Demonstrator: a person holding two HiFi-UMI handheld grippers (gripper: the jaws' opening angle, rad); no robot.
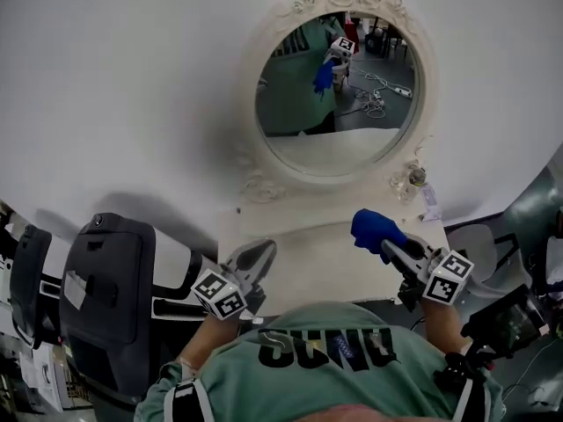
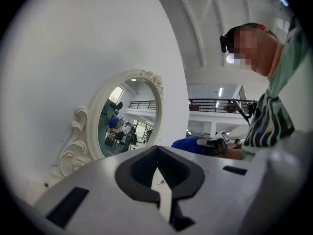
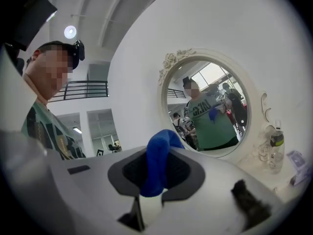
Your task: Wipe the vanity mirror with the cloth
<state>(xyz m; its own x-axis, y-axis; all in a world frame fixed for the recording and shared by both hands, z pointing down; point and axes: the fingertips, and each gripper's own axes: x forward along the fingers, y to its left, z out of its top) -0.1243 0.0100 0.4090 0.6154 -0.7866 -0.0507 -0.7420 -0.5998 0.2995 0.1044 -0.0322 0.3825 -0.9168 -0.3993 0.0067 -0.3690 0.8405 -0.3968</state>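
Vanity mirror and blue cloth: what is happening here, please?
A person faces the white-framed vanity mirror with a gripper in each hand. The right gripper is shut on a blue cloth and holds it above the table in front of the mirror, not yet on the glass. The left gripper is shut and empty, low at the table's near edge.

Person's green T-shirt with dark chest lettering and striped sleeves; grey left gripper and right gripper, black-padded jaws; each bears a white cube of black square markers.
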